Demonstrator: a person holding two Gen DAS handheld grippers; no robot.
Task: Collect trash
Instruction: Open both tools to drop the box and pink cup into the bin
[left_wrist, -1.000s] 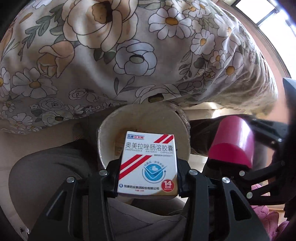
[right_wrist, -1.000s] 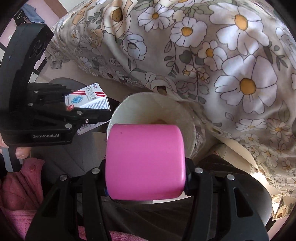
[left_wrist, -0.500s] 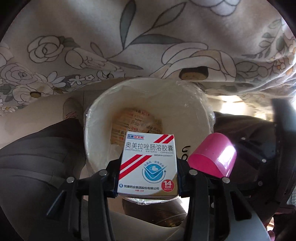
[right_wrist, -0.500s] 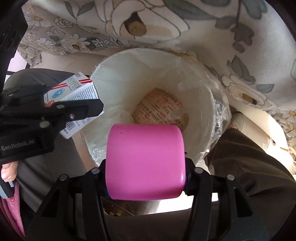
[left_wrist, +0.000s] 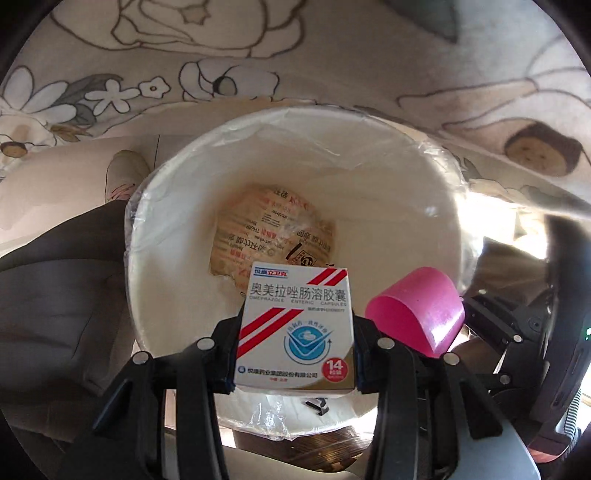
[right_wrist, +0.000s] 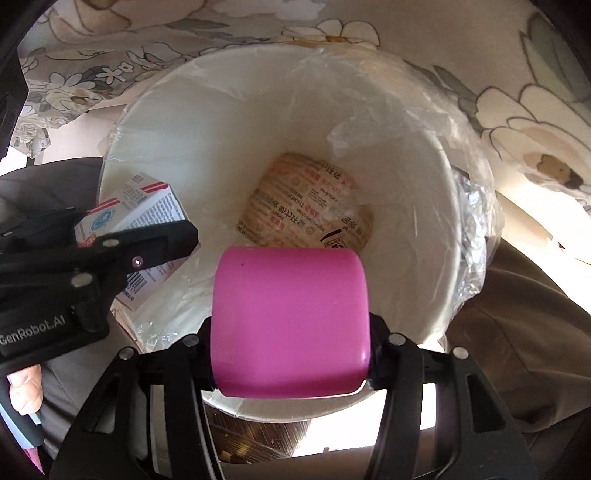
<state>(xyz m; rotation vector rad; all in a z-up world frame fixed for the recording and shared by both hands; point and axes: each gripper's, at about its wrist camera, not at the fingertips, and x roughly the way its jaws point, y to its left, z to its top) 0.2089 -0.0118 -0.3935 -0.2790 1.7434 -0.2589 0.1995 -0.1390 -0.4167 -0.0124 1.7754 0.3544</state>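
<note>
Both claws over the bin (left_wrist: 424, 206): we grip a medicine box (left_wrist: 295, 328) in the L claw (left_wrist: 295, 369) and a pink cup (right_wrist: 290, 321) in the R claw (right_wrist: 291, 354). One wrapper (right_wrist: 306, 206) lies at the bin's bottom; both drops remain.

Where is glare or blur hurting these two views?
Left wrist view: sunlight flares white past the bin rim on the right; the medicine box print is sharp. Right wrist view: the liner film glints on the right; the pink cup is sharp; fisheye bends and darkens the edges.
</note>
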